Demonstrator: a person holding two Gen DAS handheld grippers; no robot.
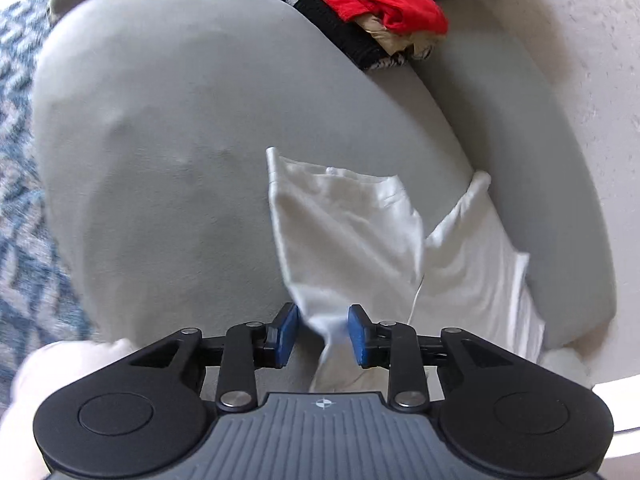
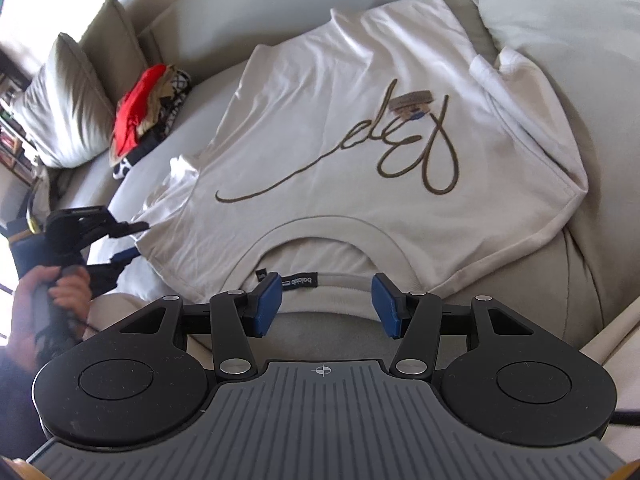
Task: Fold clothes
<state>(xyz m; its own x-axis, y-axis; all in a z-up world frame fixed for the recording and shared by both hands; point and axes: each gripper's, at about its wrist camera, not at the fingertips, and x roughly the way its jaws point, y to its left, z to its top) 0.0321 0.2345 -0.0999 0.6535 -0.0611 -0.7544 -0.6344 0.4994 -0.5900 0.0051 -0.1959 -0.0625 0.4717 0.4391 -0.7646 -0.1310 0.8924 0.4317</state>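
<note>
The right gripper [image 2: 326, 306] hangs with pads apart just short of the collar of the white T-shirt [image 2: 360, 140]. The shirt lies front-up on the grey sofa cushion [image 2: 592, 264], brown script across its chest. At nine o'clock the left gripper [image 1: 323, 334], pads apart, straddles its sleeve. At eleven o'clock lies a pile of clothes [image 2: 148, 116].

Sofa surroundings, located relative to the grey sofa seat [image 2: 168, 128]

A pale cushion [image 2: 60, 100] stands upright at the far end of the seat, against the backrest. A blue-and-white patterned rug [image 1: 20, 168] lies on the floor beside the seat's front edge. A textured light wall [image 1: 580, 60] rises behind the seat. Shelving, blurred, is visible beyond the cushion end of the seat.
</note>
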